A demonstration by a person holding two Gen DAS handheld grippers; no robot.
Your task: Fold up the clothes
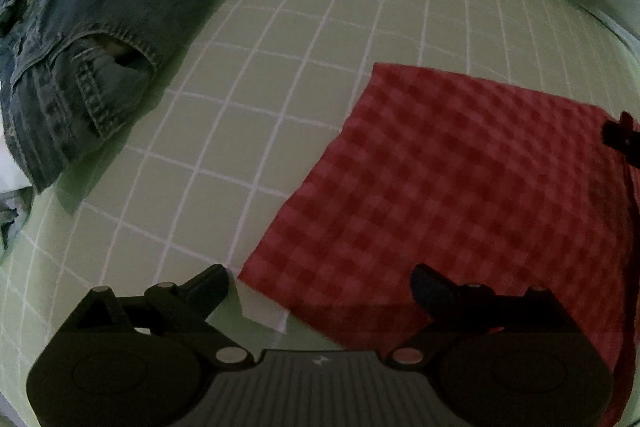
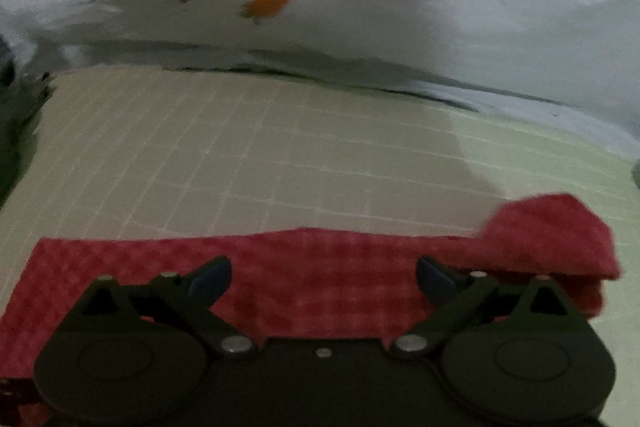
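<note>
Red-and-pink checked cloth (image 1: 460, 187) lies flat on the green gridded mat (image 1: 300, 27), one corner flopped over, perhaps a fold begun. Left gripper (image 1: 320, 285) and right gripper (image 2: 323, 275) gape empty above it. Crumpled blue jeans (image 1: 100, 27) wait.

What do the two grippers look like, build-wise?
Both match: the left gripper and right gripper are matte black plastic, each with two round side housings, angled linkage arms on silver pivot pins and dark blue-tinted fingertip pads. The left shows a ribbed grey centre plate with a small white mark. No cables or sleeves show.
</note>
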